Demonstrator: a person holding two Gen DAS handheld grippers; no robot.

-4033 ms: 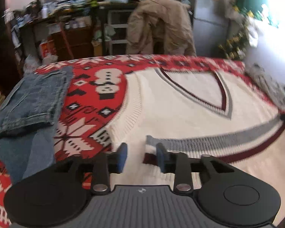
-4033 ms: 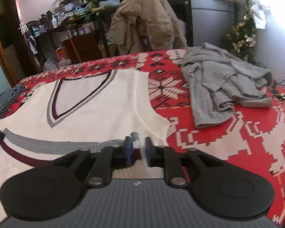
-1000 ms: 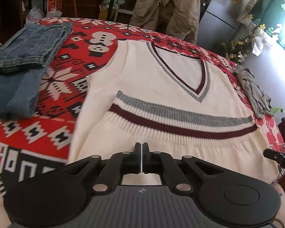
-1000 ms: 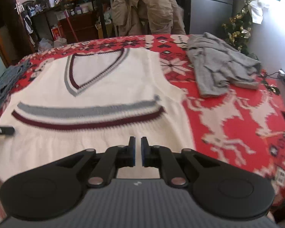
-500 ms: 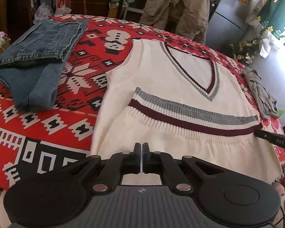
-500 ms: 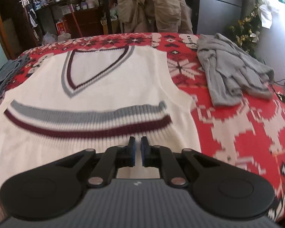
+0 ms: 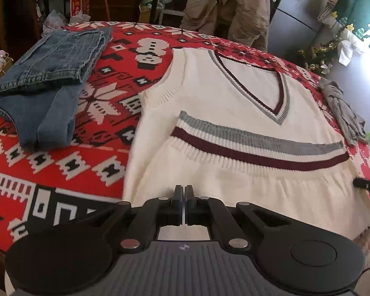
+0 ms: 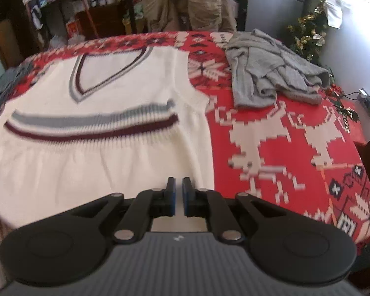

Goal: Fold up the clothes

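Observation:
A white knit vest (image 7: 234, 93) with a grey and maroon V-neck lies flat on the red patterned blanket (image 7: 49, 172). Its striped hem (image 7: 254, 145) is folded up across the chest, so the near edge is a fold. My left gripper (image 7: 184, 190) hovers over the left part of that fold, shut with nothing between its pads. In the right wrist view, my right gripper (image 8: 178, 182) hangs over the vest's (image 8: 106, 93) near right corner, its pads almost together and empty. Its black tip (image 7: 367, 186) shows at the right edge of the left wrist view.
Folded blue jeans (image 7: 49, 74) lie on the blanket left of the vest. A crumpled grey garment (image 8: 271, 74) lies at the far right. A chair draped with a tan coat (image 8: 185, 2) stands behind the bed. A cable and socket (image 8: 362, 96) sit by the right wall.
Four seconds ago both grippers held the hem over the chest; it now lies folded and both are shut and empty. Lately both views slid, and the right gripper shifted right.

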